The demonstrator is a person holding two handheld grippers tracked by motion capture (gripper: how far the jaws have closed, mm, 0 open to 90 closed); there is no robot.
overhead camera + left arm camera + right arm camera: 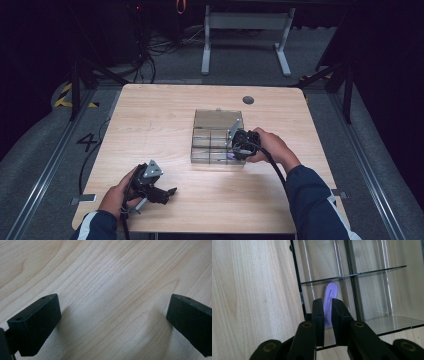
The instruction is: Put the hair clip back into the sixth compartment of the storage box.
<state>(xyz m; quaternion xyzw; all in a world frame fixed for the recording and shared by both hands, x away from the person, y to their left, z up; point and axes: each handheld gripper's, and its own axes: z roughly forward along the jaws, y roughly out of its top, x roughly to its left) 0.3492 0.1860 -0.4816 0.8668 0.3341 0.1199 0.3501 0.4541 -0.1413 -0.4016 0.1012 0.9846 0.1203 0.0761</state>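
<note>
Clear divided box on table: right gripper clamps a purple clip inside a compartment (left gripper jaws apart).

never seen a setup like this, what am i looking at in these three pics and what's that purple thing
A person sits at a wooden table holding a hand-held gripper in each hand: a two-jawed clamp tool with a camera on it. The high view looks down from above the person. The other two pictures come from the cameras riding on the tools.

On the table lies a clear plastic box with dividers.

The right hand-held gripper is at a front compartment of the box, its black jaws closed on a small flat purple piece; what it is exactly, I cannot tell.

The left hand-held gripper rests near the table's front edge, jaws wide apart, holding nothing.
</note>
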